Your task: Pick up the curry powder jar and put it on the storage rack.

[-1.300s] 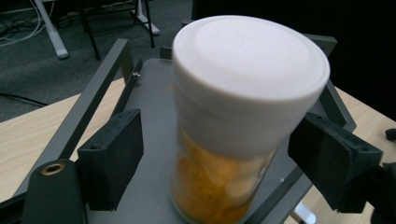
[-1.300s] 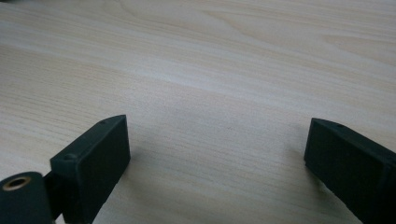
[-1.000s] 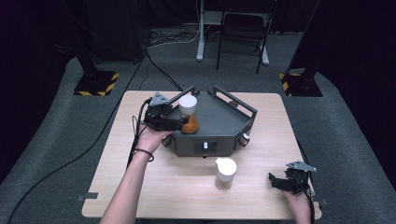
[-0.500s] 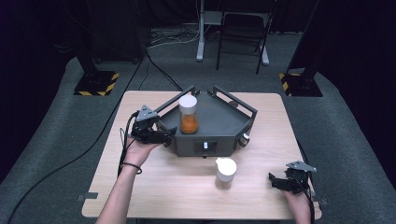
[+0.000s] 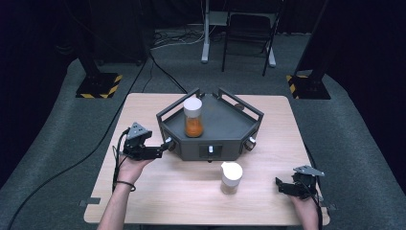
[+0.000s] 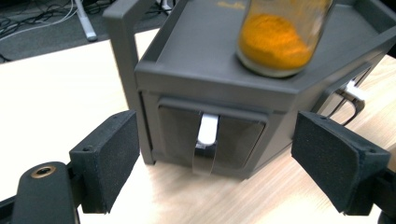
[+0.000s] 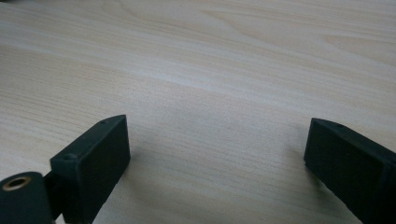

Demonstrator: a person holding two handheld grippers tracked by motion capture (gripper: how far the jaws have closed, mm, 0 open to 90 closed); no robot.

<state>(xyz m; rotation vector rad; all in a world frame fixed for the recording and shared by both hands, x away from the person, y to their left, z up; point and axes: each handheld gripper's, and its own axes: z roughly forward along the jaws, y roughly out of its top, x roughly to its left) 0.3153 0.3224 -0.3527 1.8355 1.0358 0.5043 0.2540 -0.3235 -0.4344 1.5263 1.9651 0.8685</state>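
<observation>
Drawer handle sits on the grey cabinet w/ orange-powder jar on top, mid worktop. Left tongs face it, jaws apart, nothing btwn, handle just ahead. Right tongs rest low at the worktop's right edge, jaws wide, empty. White-lidded cup near the cabinet front.

Pale wooden table on grey carpet. Near the front edge, upright, a small jar with white lid and brownish contents. Behind the table, well apart, a dark chair beside a metal post. Two yellow-and-black striped stand bases, left and right. Black cable across the carpet.
</observation>
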